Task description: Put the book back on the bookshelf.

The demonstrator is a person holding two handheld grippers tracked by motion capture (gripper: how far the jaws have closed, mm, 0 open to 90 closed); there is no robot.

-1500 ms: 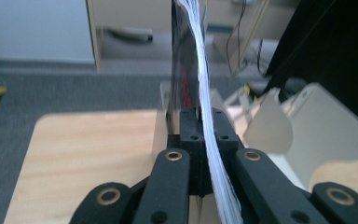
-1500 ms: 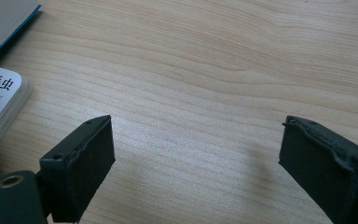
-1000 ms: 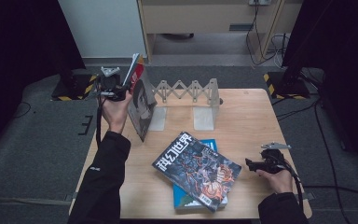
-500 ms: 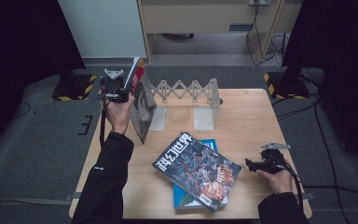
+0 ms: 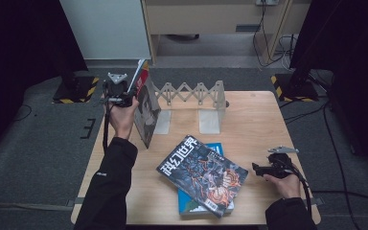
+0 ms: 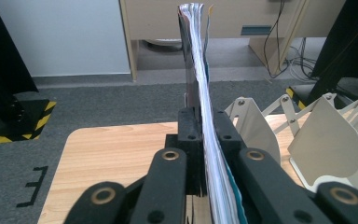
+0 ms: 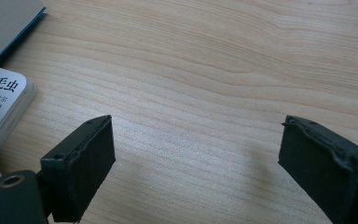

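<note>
the left tool (image 5: 124,93) is pinching an upright magazine (image 5: 146,112) beside the folding rack (image 5: 191,93), while the right tool (image 5: 263,168) is resting spread on the worktop (image 5: 254,120).

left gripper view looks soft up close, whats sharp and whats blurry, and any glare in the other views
Left gripper view: the tongs and the magazine edge near the lens are soft, the floor behind sharper. Right gripper view: a pale sheen on the table. High view: dark corners, no glare.
</note>
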